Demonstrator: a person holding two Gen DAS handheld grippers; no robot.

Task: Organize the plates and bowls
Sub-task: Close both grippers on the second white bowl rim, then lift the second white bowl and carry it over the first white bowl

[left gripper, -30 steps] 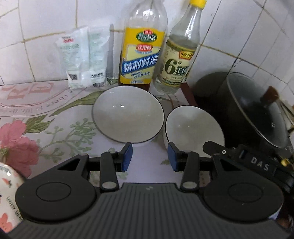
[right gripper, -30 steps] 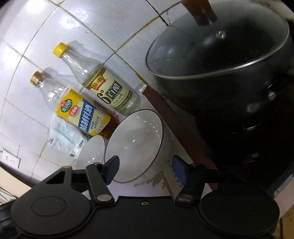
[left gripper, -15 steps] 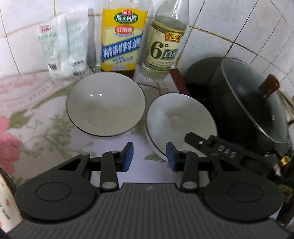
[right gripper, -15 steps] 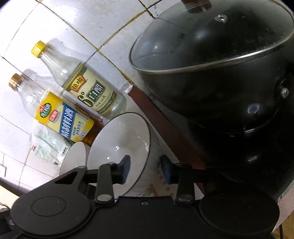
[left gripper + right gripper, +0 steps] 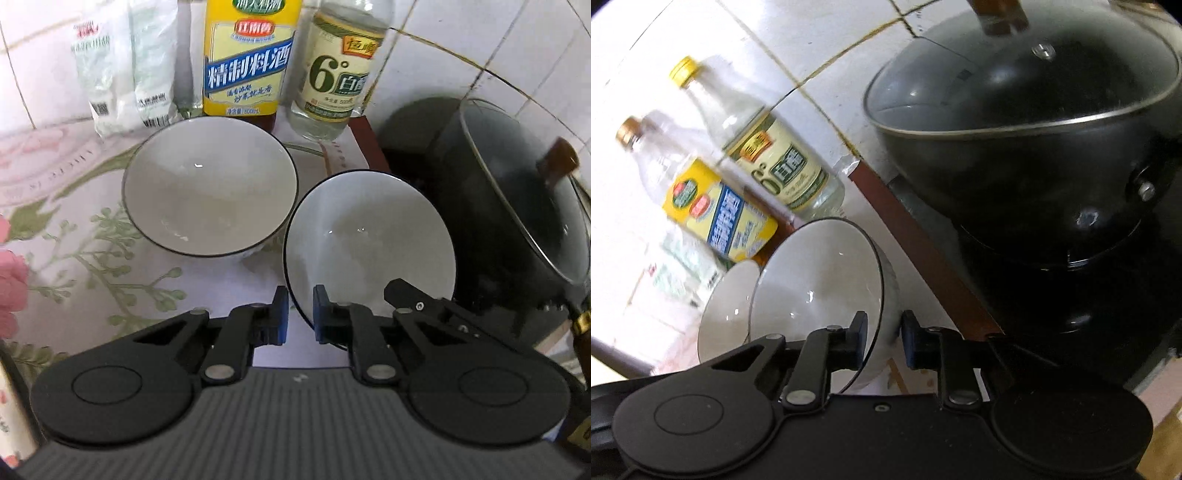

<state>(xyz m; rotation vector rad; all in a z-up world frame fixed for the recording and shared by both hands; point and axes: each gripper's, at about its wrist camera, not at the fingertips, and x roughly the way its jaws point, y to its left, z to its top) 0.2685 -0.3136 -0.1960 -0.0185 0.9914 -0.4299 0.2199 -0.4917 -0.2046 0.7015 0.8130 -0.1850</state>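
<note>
Two white bowls with dark rims sit on the floral tablecloth. The left bowl (image 5: 208, 192) stands in front of the bottles. The right bowl (image 5: 369, 243) is tilted, beside the black pot. My left gripper (image 5: 300, 319) has its blue pads closed on the right bowl's near rim. My right gripper (image 5: 884, 339) is shut on the same bowl (image 5: 820, 288) at its rim, one pad inside and one outside. The right gripper's black body (image 5: 424, 306) shows in the left wrist view at the bowl's right edge. The other bowl (image 5: 727, 295) lies behind in the right wrist view.
A black pot with a glass lid (image 5: 517, 206) stands right of the bowls, also in the right wrist view (image 5: 1034, 122). A yellow-label bottle (image 5: 251, 62), a clear vinegar bottle (image 5: 340, 70) and plastic packets (image 5: 122, 77) line the tiled wall.
Both grippers have moved in and closed on the right bowl's rim. The bowl has tipped up from flat.
</note>
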